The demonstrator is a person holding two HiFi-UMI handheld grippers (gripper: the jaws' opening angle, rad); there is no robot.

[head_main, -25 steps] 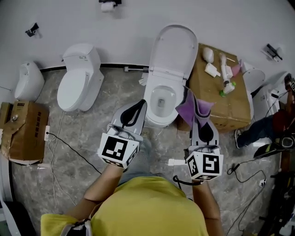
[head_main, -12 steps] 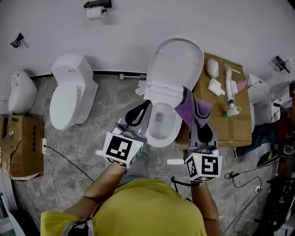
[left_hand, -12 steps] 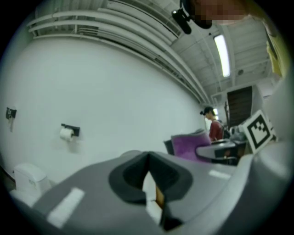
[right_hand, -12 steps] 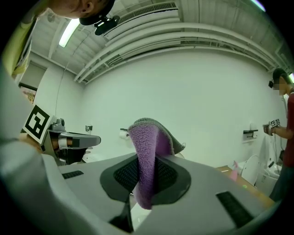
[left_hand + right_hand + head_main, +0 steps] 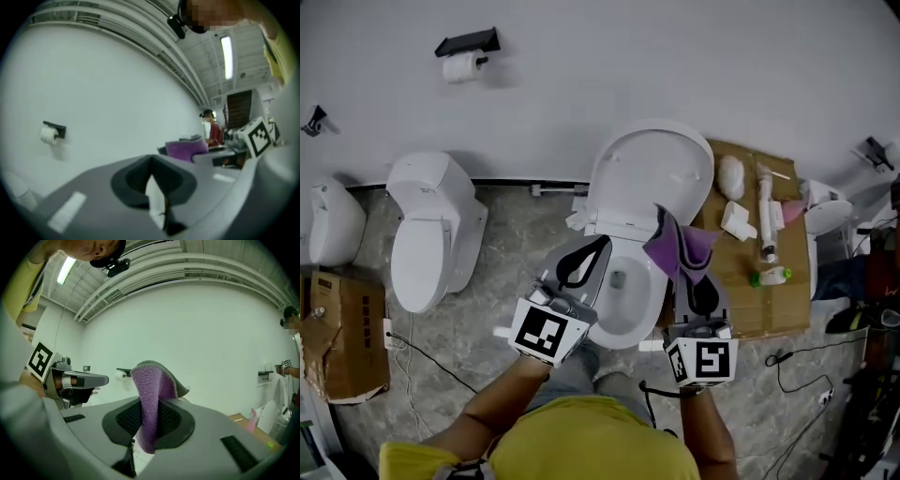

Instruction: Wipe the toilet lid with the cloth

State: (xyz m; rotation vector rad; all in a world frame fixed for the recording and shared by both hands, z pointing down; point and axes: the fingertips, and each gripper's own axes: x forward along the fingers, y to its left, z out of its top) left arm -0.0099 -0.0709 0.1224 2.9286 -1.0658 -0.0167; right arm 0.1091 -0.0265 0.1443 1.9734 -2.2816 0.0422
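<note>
A white toilet stands against the wall with its lid (image 5: 652,173) raised and its bowl (image 5: 623,295) open. My right gripper (image 5: 681,251) is shut on a purple cloth (image 5: 675,244), which sticks up from its tips over the bowl's right rim, in front of the lid. In the right gripper view the cloth (image 5: 151,399) hangs folded between the jaws of my right gripper (image 5: 143,432). My left gripper (image 5: 596,247) hovers over the bowl's left rim. Its jaws are shut with nothing between them, as the left gripper view (image 5: 154,187) also shows.
A cardboard box (image 5: 750,309) carrying bottles and a brush stands just right of the toilet. A second toilet (image 5: 427,225), lid down, is on the left, with a paper holder (image 5: 464,58) on the wall. Another box (image 5: 352,328) and cables (image 5: 422,352) lie on the floor.
Both grippers have advanced toward the open toilet and now hover over its bowl, close to the lid. The cloth stays in the right gripper; the left stays shut and empty.
</note>
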